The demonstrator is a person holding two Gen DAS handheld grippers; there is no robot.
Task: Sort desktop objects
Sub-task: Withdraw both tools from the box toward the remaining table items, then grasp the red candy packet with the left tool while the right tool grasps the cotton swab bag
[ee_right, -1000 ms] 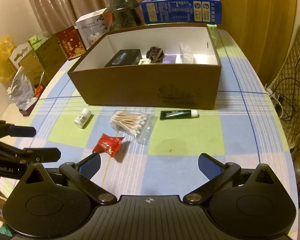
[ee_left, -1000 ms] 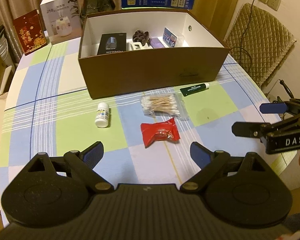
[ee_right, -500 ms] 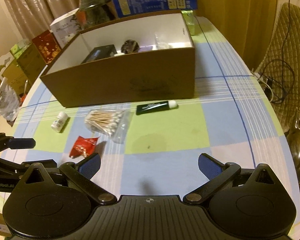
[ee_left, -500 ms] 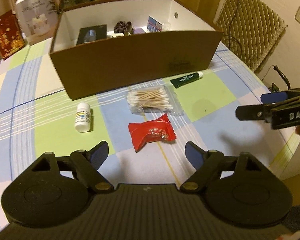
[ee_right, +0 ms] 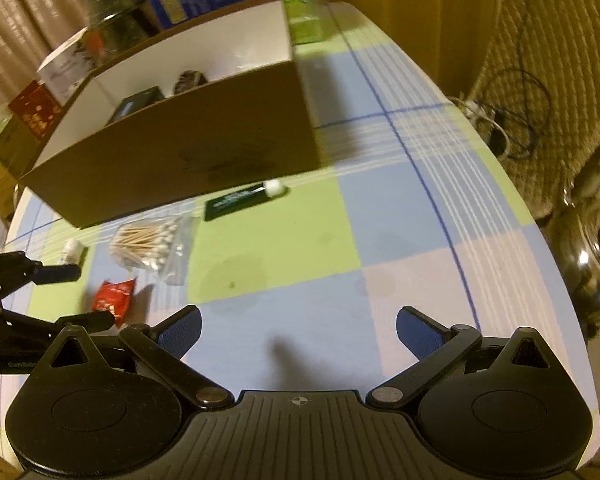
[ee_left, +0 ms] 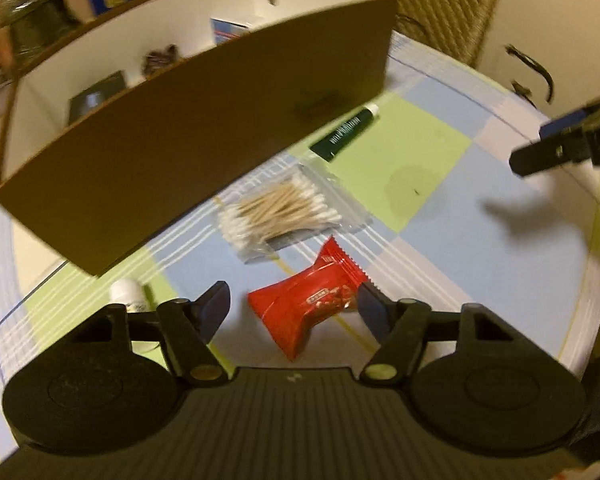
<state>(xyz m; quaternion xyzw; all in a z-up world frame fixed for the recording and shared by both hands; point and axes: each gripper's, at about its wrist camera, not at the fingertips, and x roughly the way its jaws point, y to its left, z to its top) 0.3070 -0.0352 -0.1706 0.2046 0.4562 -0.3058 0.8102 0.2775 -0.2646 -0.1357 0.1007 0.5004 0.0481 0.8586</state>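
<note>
- Red snack packet (ee_left: 314,306) lies flat on the checked tablecloth (ee_left: 480,248), in front of the brown cardboard box (ee_left: 204,136) and just on the near side of the bag of cotton swabs (ee_left: 288,212)
- Left gripper (ee_left: 294,308) has come down over it: in the left wrist view the packet sits between the two fingers, its right end close to the right finger, a clear gap at the left one
- Its jaws have just been closing and stand part-way in, but the pads do not yet press the wrapper, so nothing is held
- The packet's long axis runs roughly across the gap, slightly slanted, with the crimped end toward the upper right; as I judge it, a squeeze would take it end to end and crumple the wrapper rather than pinch its flat sides
- Right gripper (ee_right: 298,330) hovers above bare cloth with its jaws spread wide and empty; the packet (ee_right: 114,296) lies well off to its left, so the left hand is plainly the nearer
- The dark tube (ee_right: 240,198), close to the box wall, and the small white bottle (ee_right: 71,250) also wait on the cloth outside the box
- Likely next step: finish the squeeze, lift, carry the packet over the front wall into the box
</note>
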